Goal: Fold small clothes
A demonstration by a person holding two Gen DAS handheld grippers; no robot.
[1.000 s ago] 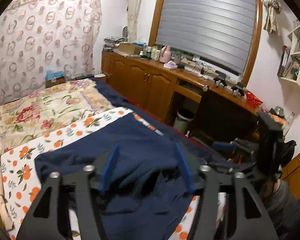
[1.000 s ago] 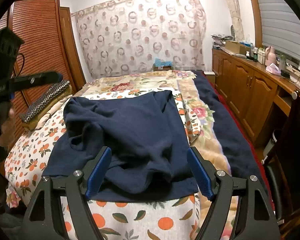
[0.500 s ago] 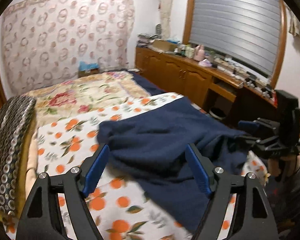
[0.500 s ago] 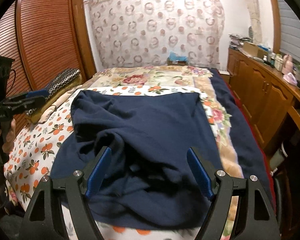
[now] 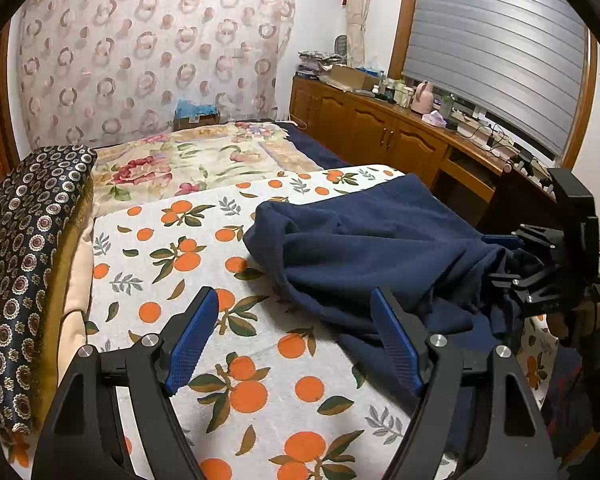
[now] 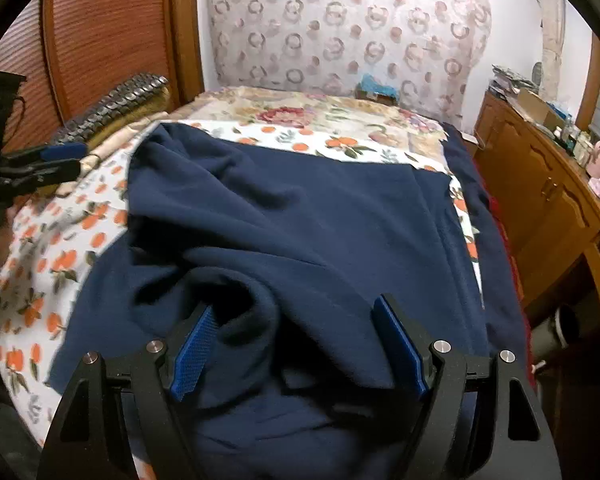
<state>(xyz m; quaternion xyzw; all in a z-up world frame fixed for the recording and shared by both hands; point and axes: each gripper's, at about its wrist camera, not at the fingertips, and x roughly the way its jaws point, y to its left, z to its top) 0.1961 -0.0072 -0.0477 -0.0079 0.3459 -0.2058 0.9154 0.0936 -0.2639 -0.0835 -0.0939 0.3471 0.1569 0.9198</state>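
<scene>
A dark navy garment (image 6: 300, 216) lies rumpled on the orange-print sheet (image 5: 172, 264) of a bed; it also shows in the left wrist view (image 5: 380, 248). My left gripper (image 5: 296, 320) is open and empty, above the sheet just left of the garment's edge. My right gripper (image 6: 300, 328) is open, low over the garment's near bunched part, with a fold of cloth rising between its fingers. The right gripper also shows at the right of the left wrist view (image 5: 540, 264), at the garment's far edge. The left gripper shows at the left of the right wrist view (image 6: 40, 164).
A patterned dark cushion (image 5: 24, 248) lies along the bed's left side. A floral blanket (image 5: 188, 160) covers the far bed. Wooden cabinets with clutter (image 5: 400, 136) run along the right wall. A wooden wardrobe (image 6: 100, 40) stands at the left.
My left gripper has swung left, off the garment and over the sheet. My right gripper has moved forward and down onto the garment's bunched near part.
</scene>
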